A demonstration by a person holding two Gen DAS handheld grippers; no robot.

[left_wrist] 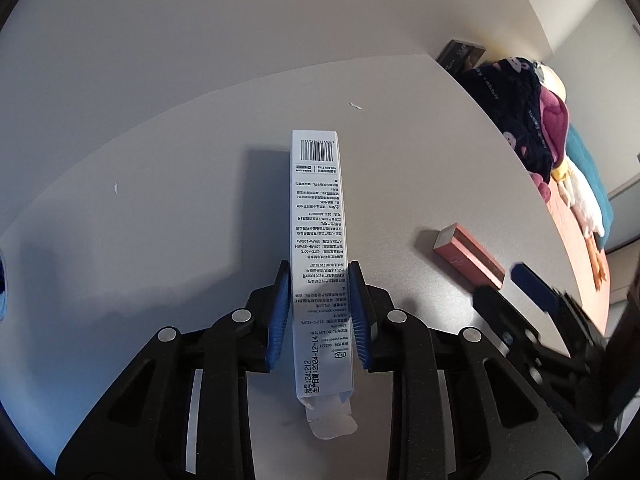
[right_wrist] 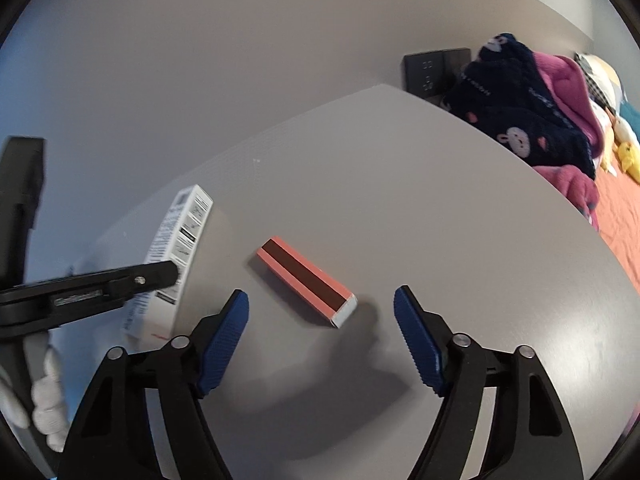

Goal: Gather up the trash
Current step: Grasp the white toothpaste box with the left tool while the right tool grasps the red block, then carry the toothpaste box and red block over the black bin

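Note:
A long white printed carton (left_wrist: pixel 318 220) with a barcode lies on the grey table (left_wrist: pixel 180 200). My left gripper (left_wrist: pixel 319 276) is shut on it, both blue pads pressed to its long sides. The same carton (right_wrist: pixel 178 232) shows at the left of the right wrist view, with the left gripper's black finger across it. A pink box with a dark stripe (right_wrist: pixel 306 280) lies on the table between the blue fingers of my right gripper (right_wrist: pixel 321 300), which stands open without touching it. In the left wrist view that pink box (left_wrist: pixel 470 258) sits to the right, beside the right gripper's dark tip.
Dark patterned and magenta clothes (right_wrist: pixel 532 120) are heaped past the table's right edge on an orange bedspread (right_wrist: pixel 620 216) with soft toys. A black wall socket plate (right_wrist: pixel 426 70) sits behind the table's far corner. A white-gloved hand (right_wrist: pixel 44 404) holds the left gripper.

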